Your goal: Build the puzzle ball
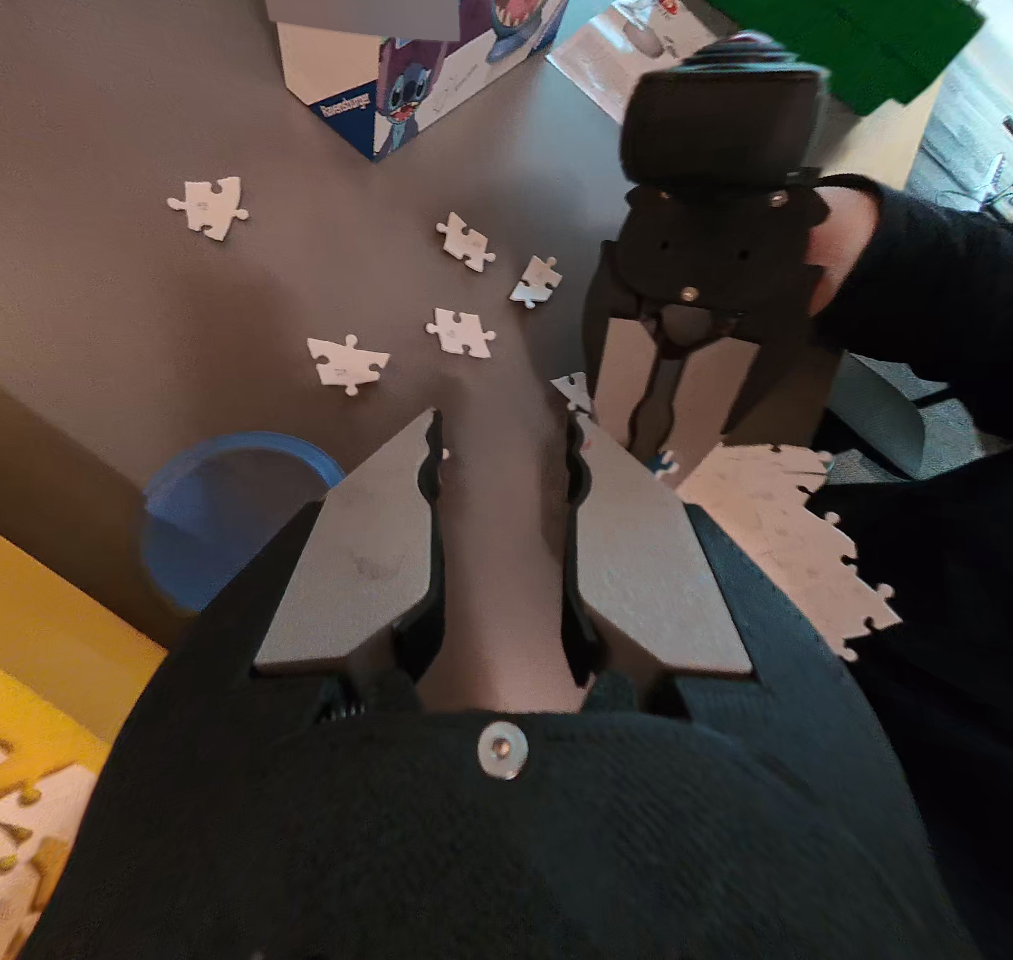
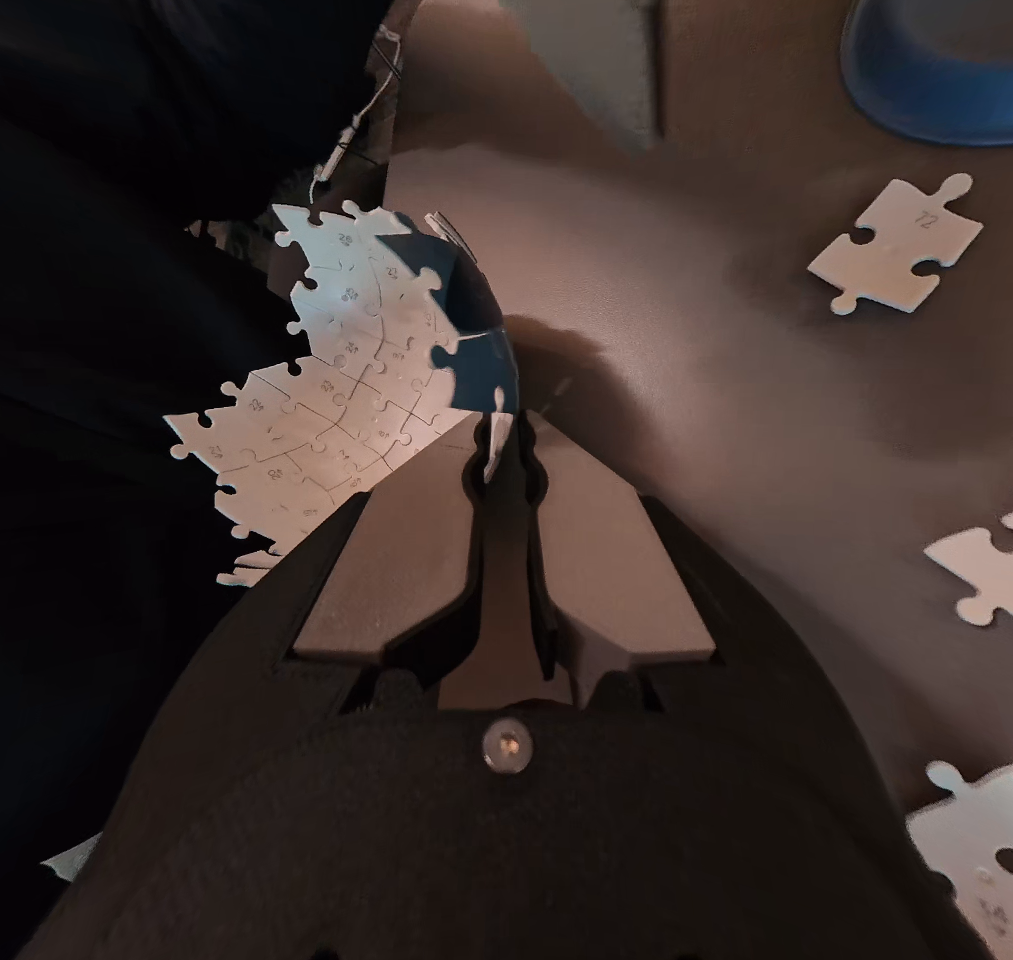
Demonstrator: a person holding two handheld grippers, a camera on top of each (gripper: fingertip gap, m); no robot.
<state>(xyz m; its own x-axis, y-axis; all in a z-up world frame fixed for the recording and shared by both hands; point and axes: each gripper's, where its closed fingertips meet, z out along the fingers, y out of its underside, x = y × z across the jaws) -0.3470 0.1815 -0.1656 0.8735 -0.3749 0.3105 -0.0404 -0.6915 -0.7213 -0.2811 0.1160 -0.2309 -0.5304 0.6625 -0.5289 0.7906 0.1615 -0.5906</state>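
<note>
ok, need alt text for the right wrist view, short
The right gripper is shut on the rim of a partly built puzzle ball, its curved white inside facing the camera and a blue outer face visible at the edge. Loose white puzzle pieces lie face down on the brown table to the right, near a blue dish.

table (image 1: 137,84): smooth matt grey
loose pieces (image 1: 208,209): matt white card
ring (image 1: 164,495): glossy blue plastic

Left tongs (image 1: 501,429) gape apart; right tongs (image 2: 507,429) are pinched nearly closed, tips downward.
</note>
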